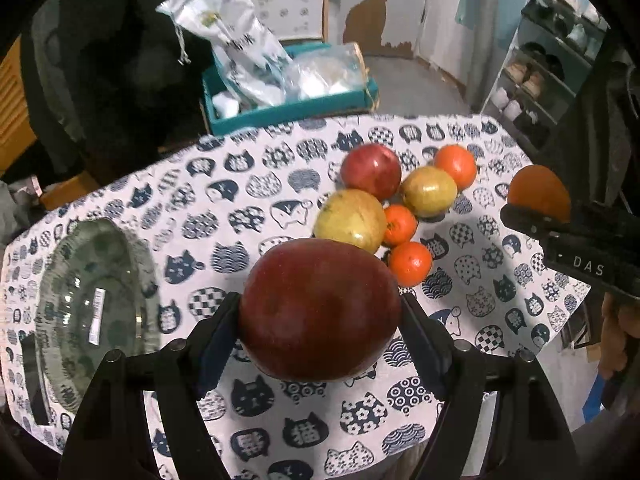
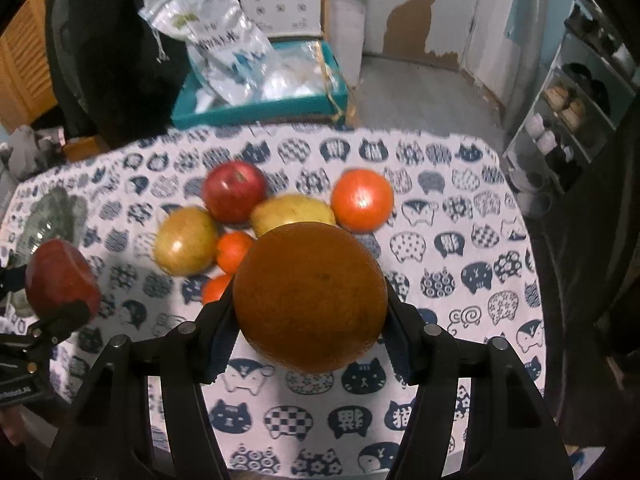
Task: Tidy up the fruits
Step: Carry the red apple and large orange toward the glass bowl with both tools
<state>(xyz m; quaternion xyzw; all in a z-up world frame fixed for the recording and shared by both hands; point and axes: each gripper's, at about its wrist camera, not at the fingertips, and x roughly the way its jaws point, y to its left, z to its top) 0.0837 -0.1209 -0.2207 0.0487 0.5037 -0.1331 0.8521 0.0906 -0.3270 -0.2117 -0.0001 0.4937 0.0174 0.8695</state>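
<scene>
Left hand-held gripper (image 1: 320,312): you're pinching the dark red apple (image 1: 320,310).
Right hand-held gripper (image 2: 308,300): you're pinching the orange (image 2: 310,296).

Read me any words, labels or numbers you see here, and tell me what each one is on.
"DAS": white letters on the right tool, seen from the left wrist.
Characters on some cat faces of the tablecloth, one reading "猫".
Print on the white bag: blurred, unreadable.
Sticker on the glass plate: too small to read.
Lettering on the left tool, at the frame edge: cut off, unreadable.
</scene>
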